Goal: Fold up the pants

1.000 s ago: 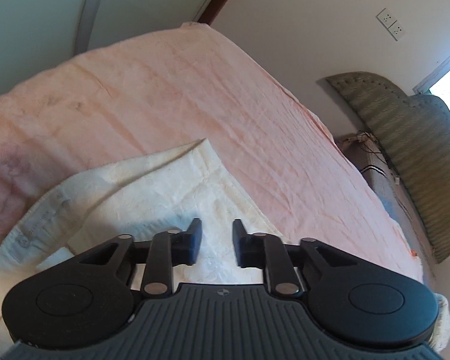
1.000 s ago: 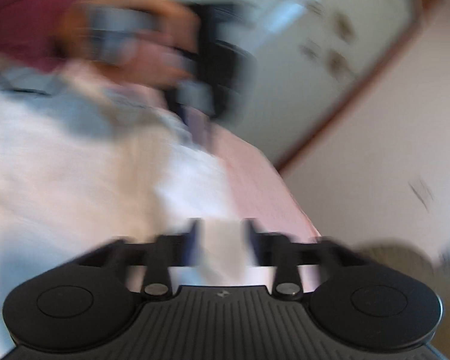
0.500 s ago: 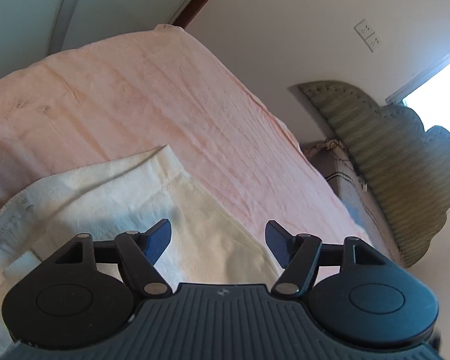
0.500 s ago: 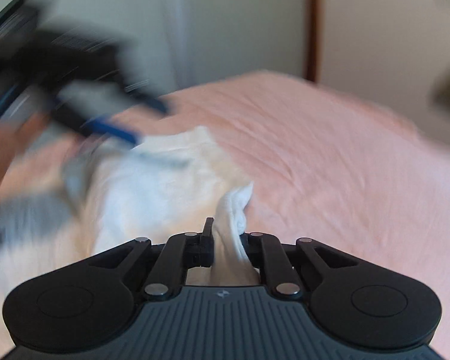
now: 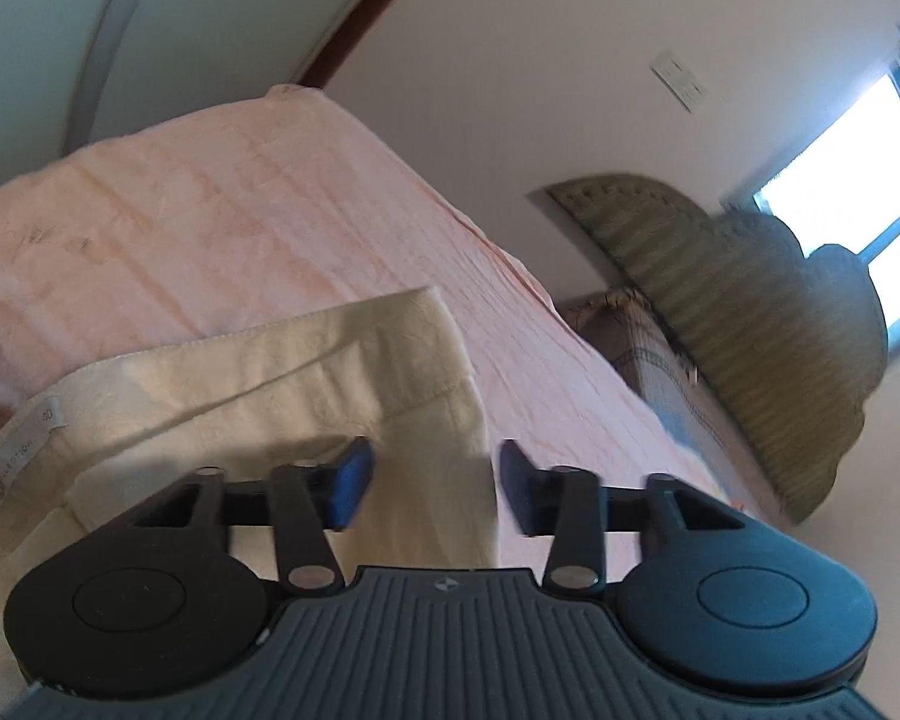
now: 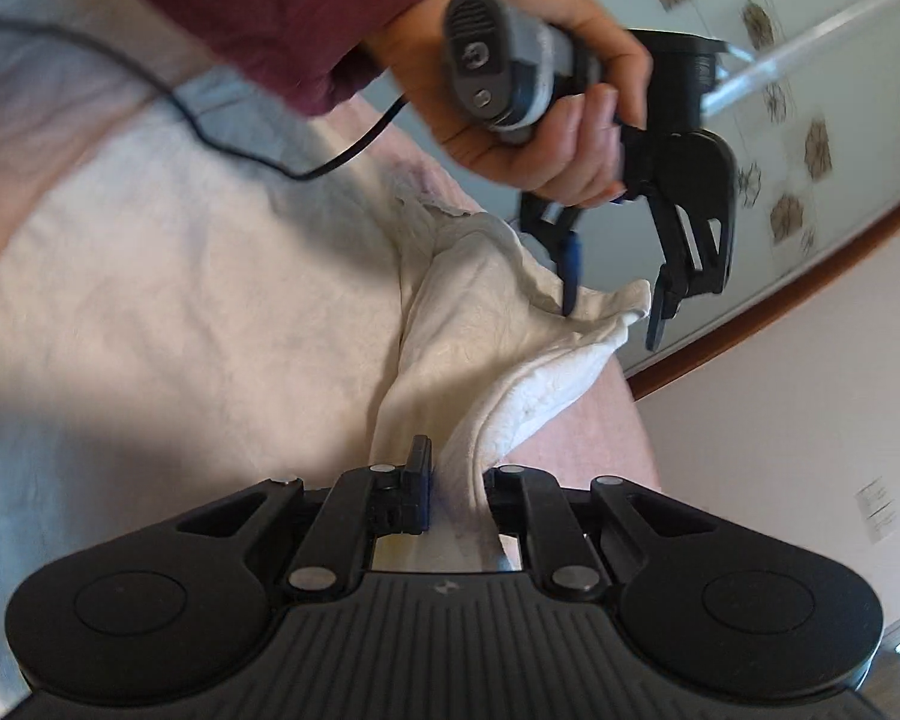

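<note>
Crinkled cream cloth pants (image 5: 306, 396) on matt pink sheet (image 5: 210, 210).

The pants (image 5: 282, 396) waistband label (image 5: 18, 462) reads "40"; its brand lettering is illegible.

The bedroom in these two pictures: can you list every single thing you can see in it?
pants: one, cream, lying on the bed, one end bunched in the right gripper
label: one, pale, on the pants near the left edge of the left wrist view
bed sheet: one, pink, covering the bed
headboard: one, green, quilted, leaning on the wall
window: one, bright, far right
wall sockets: two plates, white, on the wall
wardrobe doors: pale with brown flower marks
cable: one, black, trailing over the bed
sleeve: one, maroon
hand: one, holding the left gripper
left gripper: black, blue fingers apart, closing around the pants hem
right gripper: black, shut on pants
</note>
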A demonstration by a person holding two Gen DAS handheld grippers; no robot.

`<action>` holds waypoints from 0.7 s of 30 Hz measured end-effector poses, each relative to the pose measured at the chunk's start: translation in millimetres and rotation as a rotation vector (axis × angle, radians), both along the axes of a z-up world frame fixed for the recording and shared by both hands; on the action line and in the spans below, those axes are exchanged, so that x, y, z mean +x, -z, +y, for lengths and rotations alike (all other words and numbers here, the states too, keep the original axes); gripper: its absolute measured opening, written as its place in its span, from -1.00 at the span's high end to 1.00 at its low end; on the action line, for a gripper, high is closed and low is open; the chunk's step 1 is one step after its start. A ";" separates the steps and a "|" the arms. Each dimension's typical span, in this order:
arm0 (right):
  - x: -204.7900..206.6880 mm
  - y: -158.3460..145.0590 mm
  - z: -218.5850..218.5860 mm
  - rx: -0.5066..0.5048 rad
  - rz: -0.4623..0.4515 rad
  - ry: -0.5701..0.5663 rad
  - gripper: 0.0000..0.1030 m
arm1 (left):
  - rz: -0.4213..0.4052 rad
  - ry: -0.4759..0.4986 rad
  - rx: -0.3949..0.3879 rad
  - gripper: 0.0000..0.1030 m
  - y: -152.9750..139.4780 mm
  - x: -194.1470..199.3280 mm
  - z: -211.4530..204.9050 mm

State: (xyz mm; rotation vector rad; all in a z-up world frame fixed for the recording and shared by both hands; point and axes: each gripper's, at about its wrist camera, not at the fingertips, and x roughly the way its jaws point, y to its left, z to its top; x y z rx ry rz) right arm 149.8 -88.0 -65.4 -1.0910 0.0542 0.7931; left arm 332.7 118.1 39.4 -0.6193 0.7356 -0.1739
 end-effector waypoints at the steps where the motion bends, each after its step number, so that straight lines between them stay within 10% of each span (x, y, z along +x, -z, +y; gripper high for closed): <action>1: -2.0 1.9 -0.1 -0.001 -0.016 0.000 0.79 | -0.005 0.010 0.041 0.70 -2.2 -3.3 -5.2; 2: -2.6 1.3 -2.1 0.012 -0.018 0.007 0.79 | -0.012 0.003 0.071 1.00 -3.9 -9.0 -9.1; 11: -5.3 -16.1 -51.4 0.177 0.045 0.187 0.58 | -0.250 -0.106 0.272 1.00 -21.8 -151.9 23.5; 21: 20.4 2.0 -118.5 0.059 0.197 0.345 0.57 | -0.122 -0.127 0.187 1.00 20.4 -189.9 63.6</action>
